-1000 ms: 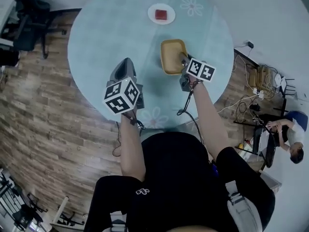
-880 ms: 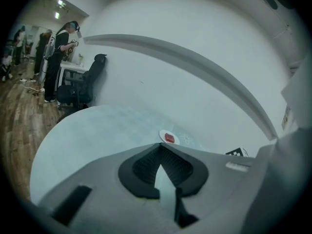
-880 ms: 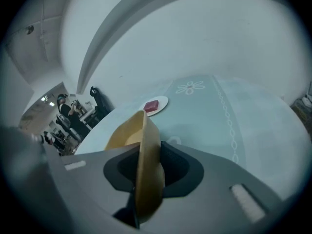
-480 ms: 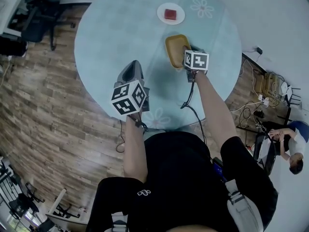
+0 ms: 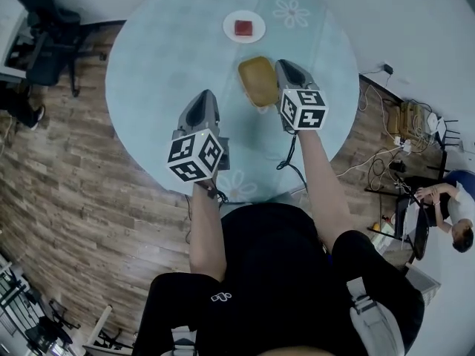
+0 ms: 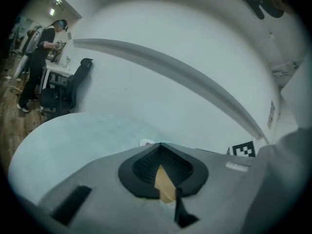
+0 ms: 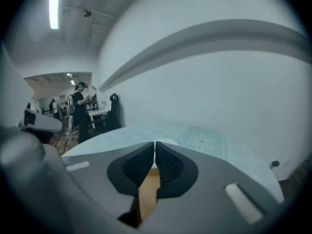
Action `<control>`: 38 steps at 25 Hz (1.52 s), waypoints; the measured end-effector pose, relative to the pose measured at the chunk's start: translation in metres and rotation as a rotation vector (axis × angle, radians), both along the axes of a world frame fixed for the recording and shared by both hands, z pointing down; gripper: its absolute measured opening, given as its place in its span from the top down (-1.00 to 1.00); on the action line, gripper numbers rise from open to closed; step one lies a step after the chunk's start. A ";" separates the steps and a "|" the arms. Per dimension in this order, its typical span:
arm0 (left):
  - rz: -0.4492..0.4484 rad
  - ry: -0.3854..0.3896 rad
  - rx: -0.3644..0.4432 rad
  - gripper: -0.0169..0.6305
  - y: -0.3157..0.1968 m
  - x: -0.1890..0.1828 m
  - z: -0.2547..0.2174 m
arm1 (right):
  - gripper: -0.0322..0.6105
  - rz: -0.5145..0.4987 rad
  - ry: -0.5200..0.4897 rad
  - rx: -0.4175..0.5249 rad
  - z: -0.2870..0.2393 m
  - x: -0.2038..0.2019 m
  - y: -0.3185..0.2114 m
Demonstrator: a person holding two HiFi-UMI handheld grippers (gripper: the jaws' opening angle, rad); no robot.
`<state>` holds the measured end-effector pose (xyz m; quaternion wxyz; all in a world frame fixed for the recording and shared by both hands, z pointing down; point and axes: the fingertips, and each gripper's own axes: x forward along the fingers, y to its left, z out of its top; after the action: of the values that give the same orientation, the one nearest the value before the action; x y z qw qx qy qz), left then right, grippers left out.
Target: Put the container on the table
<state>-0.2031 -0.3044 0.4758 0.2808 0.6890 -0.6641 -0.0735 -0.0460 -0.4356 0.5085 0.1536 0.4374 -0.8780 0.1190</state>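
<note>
- Head view: the right gripper (image 5: 286,67) now lies along the right side of the container (image 5: 256,81) with its grey body rolled into sight, where half a second ago it sat across the near rim. Less of the container's mouth shows, so it looks tipped. It sits over the middle of the table (image 5: 148,73), near the plate (image 5: 231,30) (whether its base touches the table I cannot tell). The left gripper (image 5: 205,96) hovers apart to the left.
- Left gripper view: the jaws are pressed together on nothing I can name, and a tan sliver (image 6: 164,185) shows low in the slit.
- Right gripper view: the jaws are clenched on the container's tan wall. By my reading, levelling it and letting go remain.
</note>
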 end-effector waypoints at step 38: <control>0.100 -0.255 0.242 0.96 0.019 0.030 -0.111 | 0.87 0.048 -0.178 0.310 -0.163 0.045 0.111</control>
<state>-0.1728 -0.2853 0.3650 0.1130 0.7538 -0.6453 -0.0509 -0.0010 -0.3244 0.3458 0.0031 0.4644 -0.8853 0.0238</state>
